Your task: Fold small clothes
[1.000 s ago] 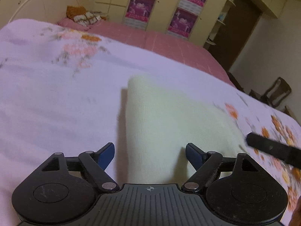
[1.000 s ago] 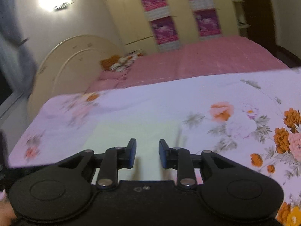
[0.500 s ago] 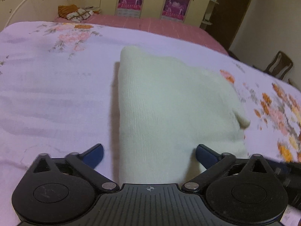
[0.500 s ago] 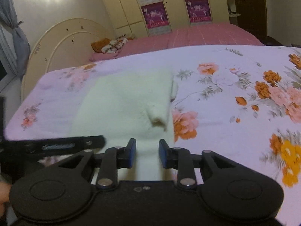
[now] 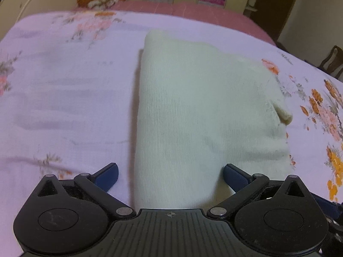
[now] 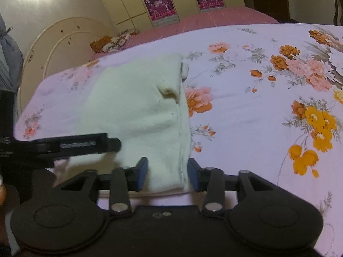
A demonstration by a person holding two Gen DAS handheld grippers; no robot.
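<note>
A pale cream knitted garment (image 5: 199,111) lies folded on the lilac floral bedsheet (image 5: 64,98). It also shows in the right wrist view (image 6: 137,107), with a small curled flap near its right edge. My left gripper (image 5: 170,174) is wide open, its jaws on either side of the garment's near end. My right gripper (image 6: 167,172) is open, jaws astride the garment's near right corner. The left gripper's black body (image 6: 70,144) crosses the left of the right wrist view.
The floral sheet (image 6: 268,111) spreads out to the right. Behind it lie a pink bedcover (image 5: 193,10), an orange cushion (image 6: 103,41) and a cream headboard (image 6: 55,47). Wardrobes with purple posters (image 6: 163,4) stand at the back. A dark chair (image 5: 331,61) is at far right.
Both grippers have dropped toward the near end of the garment. The right jaws have opened wider and now stand astride the near corner. The left jaws stay wide.
</note>
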